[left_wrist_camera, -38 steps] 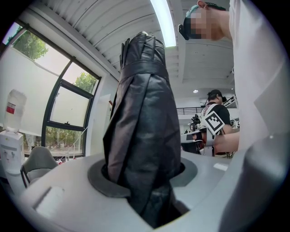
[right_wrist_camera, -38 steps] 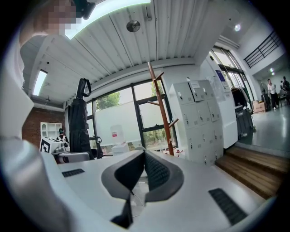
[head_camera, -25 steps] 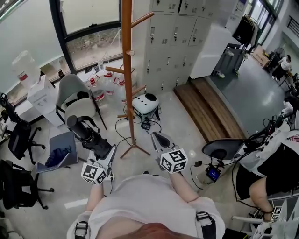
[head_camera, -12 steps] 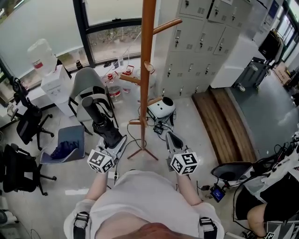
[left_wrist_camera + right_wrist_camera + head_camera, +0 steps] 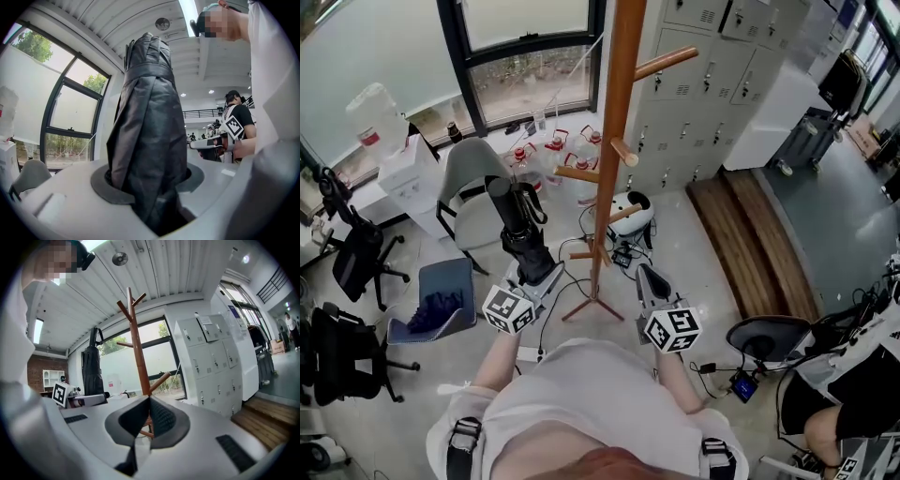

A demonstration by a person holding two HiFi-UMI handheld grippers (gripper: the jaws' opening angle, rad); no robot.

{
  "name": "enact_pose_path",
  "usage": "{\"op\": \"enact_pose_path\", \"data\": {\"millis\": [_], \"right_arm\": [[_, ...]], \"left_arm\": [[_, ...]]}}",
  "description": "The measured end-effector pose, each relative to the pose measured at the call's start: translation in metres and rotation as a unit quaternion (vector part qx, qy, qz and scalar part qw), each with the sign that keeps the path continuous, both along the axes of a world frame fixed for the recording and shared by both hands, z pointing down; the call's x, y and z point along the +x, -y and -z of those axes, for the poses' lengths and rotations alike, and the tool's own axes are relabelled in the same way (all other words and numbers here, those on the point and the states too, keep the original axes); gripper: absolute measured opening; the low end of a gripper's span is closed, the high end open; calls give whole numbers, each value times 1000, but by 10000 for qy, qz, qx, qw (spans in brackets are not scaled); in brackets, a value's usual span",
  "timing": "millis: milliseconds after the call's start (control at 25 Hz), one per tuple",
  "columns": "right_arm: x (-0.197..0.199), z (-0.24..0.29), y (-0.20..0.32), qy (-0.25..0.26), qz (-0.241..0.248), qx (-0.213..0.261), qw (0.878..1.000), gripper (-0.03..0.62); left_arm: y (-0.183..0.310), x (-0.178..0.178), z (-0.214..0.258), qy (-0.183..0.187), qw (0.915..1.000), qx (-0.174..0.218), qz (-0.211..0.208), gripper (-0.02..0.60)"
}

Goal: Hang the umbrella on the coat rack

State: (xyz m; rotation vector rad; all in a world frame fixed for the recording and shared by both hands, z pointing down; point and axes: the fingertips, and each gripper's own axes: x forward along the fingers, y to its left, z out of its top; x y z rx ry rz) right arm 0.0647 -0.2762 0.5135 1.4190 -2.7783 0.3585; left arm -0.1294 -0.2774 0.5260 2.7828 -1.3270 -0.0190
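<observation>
One folded black umbrella (image 5: pixel 517 220) stands upright, clenched at its lower end by the left gripper (image 5: pixel 538 275), just left of the coat rack (image 5: pixel 617 122). The right gripper (image 5: pixel 647 277) is pinched together, empty. Bring the umbrella's top loop squarely over a free peg (image 5: pixel 574 173), approaching slowly.

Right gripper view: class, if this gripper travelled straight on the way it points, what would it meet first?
Probably the brown wooden coat rack: its pole stands directly beyond the right gripper, though depth is unclear.
</observation>
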Motion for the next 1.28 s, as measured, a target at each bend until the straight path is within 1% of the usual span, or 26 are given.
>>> {"op": "enact_pose_path", "data": {"millis": [200,440,600,720,920,1120,1280], "right_arm": [[1,3,-1,107,-120,-22,9999,8],[0,2,-2,152,-173,-49,9997,8],[2,3,-1,162,-216,-41,9996,8],[6,4,-1,179,-265,-46,9995,8],[12,-1,-2,161,-337,-123,9992,8],[16,-5,-3,196,-362,-178,9990,8],[18,-7,-6,208,-335,-190,9990,8]], "left_arm": [[15,-3,-4,-50,9998,-25,-174,210],[39,-2,-10,51,9995,-49,-292,210],[54,2,-17,111,9994,-107,-312,210],[62,4,-21,79,9993,-189,-316,210],[65,8,-21,3,9991,-252,-352,210],[61,19,-25,107,9982,-276,-519,210],[52,27,-33,188,9977,-320,-567,210]]}}
